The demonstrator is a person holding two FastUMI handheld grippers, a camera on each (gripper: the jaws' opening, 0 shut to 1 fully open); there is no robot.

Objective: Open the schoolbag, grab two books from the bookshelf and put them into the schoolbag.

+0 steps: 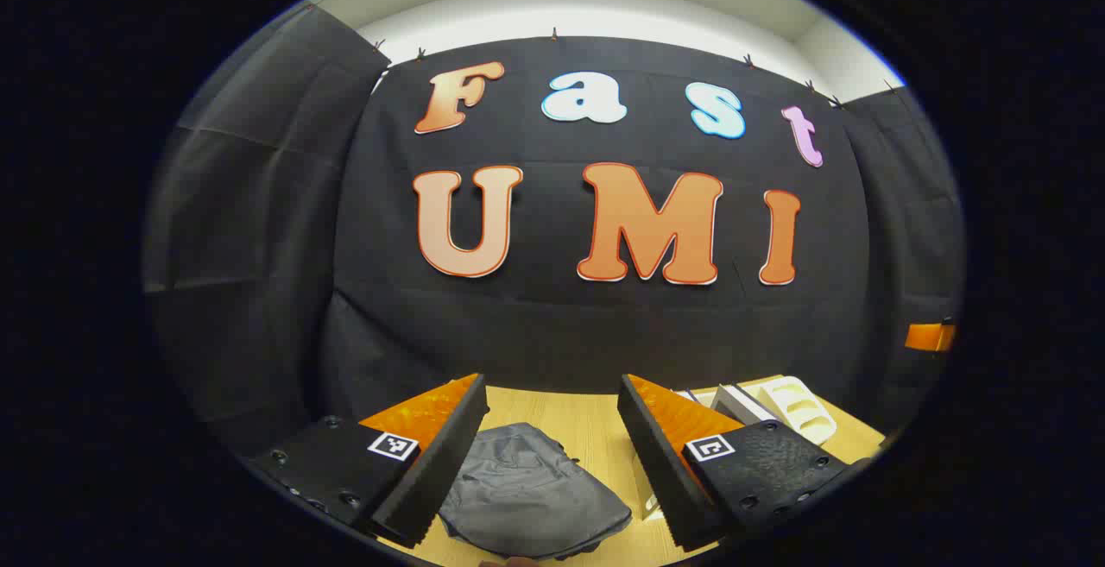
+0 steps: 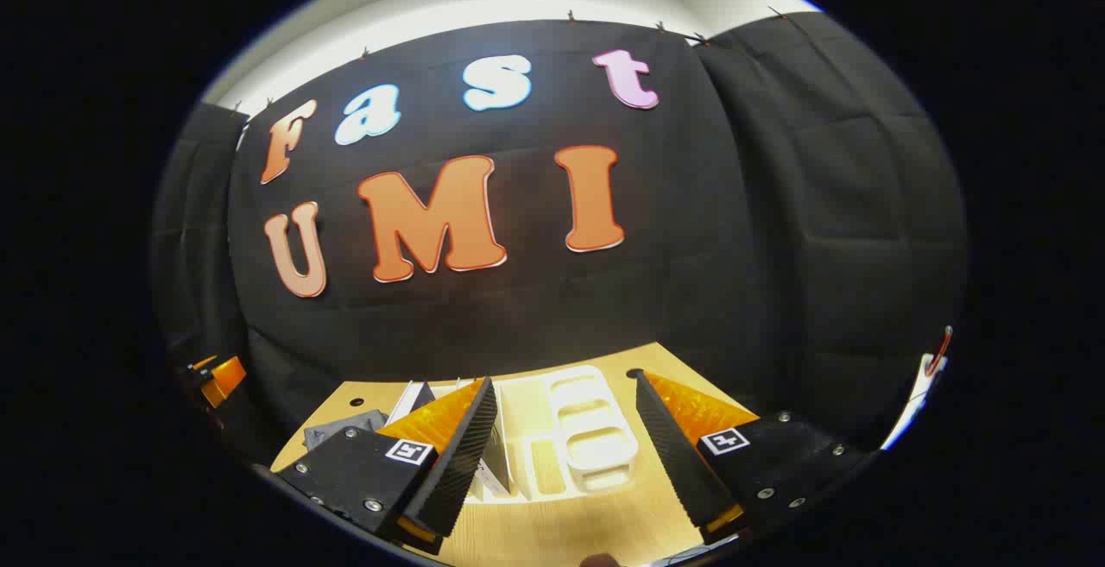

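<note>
Left gripper view: we hold the left tool released, fingers spread wide, above the wooden counter. Between its fingers at 6 o'clock lies the grey schoolbag, flat on the counter. At 4 o'clock stands the white bookshelf with books leaning beside it. Right gripper view: we keep the right tool released too, grasping nothing. Between its fingers sits the bookshelf; the books lean at 7 o'clock, and the schoolbag's edge shows farther out toward 8 o'clock.
</note>
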